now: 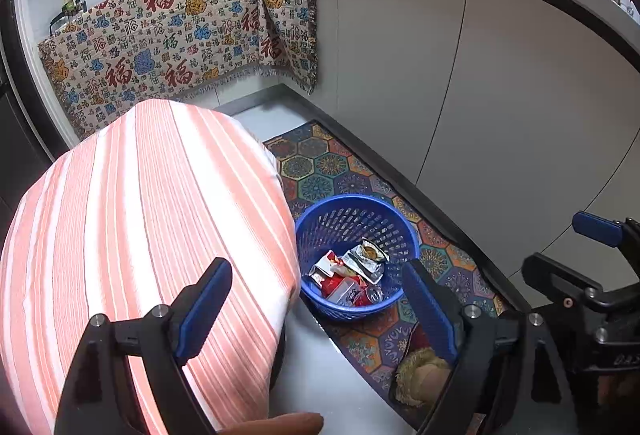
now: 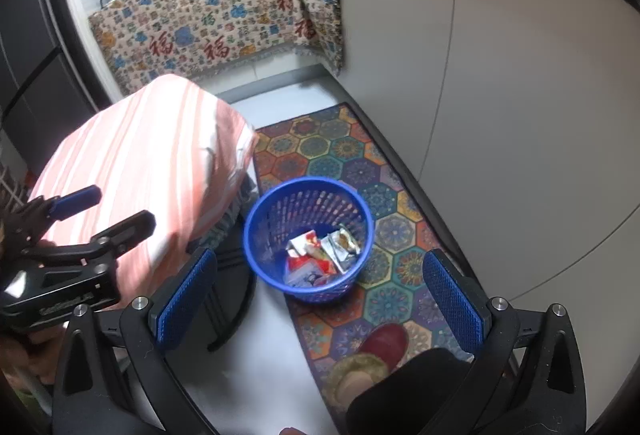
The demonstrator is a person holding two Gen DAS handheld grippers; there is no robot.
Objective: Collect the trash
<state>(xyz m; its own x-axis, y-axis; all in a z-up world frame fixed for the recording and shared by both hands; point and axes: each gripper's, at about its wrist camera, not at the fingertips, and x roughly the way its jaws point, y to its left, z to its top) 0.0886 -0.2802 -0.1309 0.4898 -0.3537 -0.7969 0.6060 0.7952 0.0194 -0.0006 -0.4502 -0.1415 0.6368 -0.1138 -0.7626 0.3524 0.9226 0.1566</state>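
Observation:
A blue plastic basket (image 1: 320, 223) stands on the floor at the edge of a patterned mat; it also shows in the right wrist view (image 2: 272, 219). Inside lie crumpled wrappers (image 1: 362, 259) and red packets (image 2: 310, 263). My left gripper (image 1: 316, 309) is open and empty, held above the basket. My right gripper (image 2: 318, 297) is open and empty, also above the basket. The right gripper shows at the right edge of the left wrist view (image 1: 576, 251); the left gripper shows at the left of the right wrist view (image 2: 108, 211).
A table with an orange-and-white striped cloth (image 1: 132, 235) stands left of the basket. White cabinet fronts (image 1: 500, 115) run along the right. A patterned cloth (image 1: 172, 43) hangs over the stove counter with pans behind. The person's red slipper (image 2: 384, 343) rests on the colourful mat (image 2: 332, 147).

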